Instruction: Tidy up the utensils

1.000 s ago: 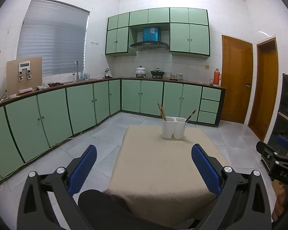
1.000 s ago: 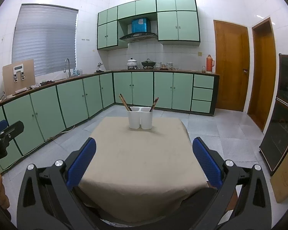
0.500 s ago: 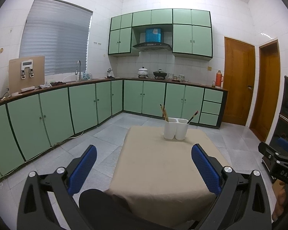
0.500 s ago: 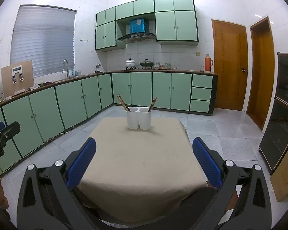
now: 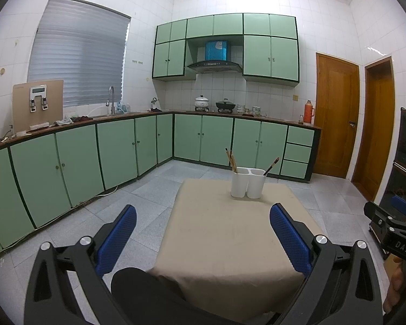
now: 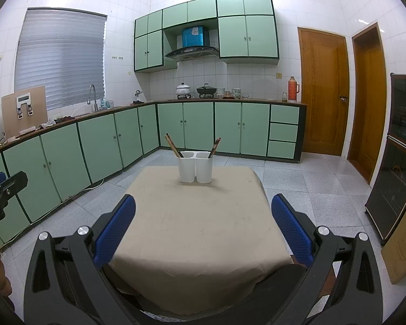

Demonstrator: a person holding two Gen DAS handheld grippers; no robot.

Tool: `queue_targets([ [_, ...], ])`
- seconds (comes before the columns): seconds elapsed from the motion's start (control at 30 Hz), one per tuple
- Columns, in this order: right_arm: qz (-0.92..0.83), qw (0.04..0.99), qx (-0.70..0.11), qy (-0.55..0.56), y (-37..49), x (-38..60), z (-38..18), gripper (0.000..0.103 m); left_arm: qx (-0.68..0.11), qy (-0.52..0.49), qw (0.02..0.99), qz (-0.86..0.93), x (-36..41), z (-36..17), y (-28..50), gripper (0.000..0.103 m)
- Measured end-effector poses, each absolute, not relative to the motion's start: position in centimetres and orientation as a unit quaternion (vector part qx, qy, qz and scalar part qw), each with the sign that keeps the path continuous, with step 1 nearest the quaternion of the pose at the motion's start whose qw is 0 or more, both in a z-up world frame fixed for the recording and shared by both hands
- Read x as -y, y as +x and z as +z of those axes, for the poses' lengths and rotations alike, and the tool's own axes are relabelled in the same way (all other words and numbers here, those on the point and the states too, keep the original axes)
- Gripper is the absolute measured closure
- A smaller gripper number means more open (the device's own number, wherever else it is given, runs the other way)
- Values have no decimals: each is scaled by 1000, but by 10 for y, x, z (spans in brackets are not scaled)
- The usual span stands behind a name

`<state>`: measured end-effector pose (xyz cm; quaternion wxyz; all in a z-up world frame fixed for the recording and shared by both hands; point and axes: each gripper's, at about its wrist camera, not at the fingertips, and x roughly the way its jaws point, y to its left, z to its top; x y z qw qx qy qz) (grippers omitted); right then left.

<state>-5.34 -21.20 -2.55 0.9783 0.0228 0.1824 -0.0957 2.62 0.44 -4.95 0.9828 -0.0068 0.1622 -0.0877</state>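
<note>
The left gripper [image 5: 203, 233] has its jaws wide apart with nothing between them, and its blue pads [image 5: 116, 239] frame only bare cloth. The right gripper [image 6: 203, 230] is the same: jaws spread, empty, hanging above the near edge of the bench [image 6: 197, 233]. In the left wrist view the right gripper shows at the far right edge of the frame, beside the bench and level with its near half.

The bench is covered with a beige cloth and carries only one thing, a white two-compartment utensil holder [image 6: 195, 167], which stands upright near the far edge of the bench, well apart from both grippers. Brown chopsticks [image 6: 172, 146] lean out of the holder's left compartment toward the left, and a second set of chopsticks [image 6: 215, 146] leans out of its right compartment toward the right. How many sticks each compartment holds is too small to tell.

As for progress, no loose utensil lies on the cloth around the holder, so nothing is waiting to be gathered. The chopsticks are split between the two compartments, which suggests the sorting is either not yet begun or already finished; the views do not settle which. If work remains, it is probably moving one set across to join the other, and neither gripper is near the holder yet.

Behind the holder run green floor cabinets [image 6: 197, 127] and a tiled floor.
</note>
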Motion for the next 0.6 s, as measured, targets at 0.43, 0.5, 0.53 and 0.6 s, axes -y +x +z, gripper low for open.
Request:
queue_targets([
  [0.43,-96,978,-181,23,-54,213,-26,6,-162,-8,983,-87,-4,-50,26,6],
  [0.5,-96,979,-180,24,-54,213,-27,6,-162,-7,983,-87,-4,-49,26,6],
  [0.53,-96,979,-181,24,-55,213,-27,6,-162,-7,983,-88,-4,-49,26,6],
  [0.6,-96,979,-181,23,-55,213,-28,6,-162,-8,983,-87,-4,-49,26,6],
])
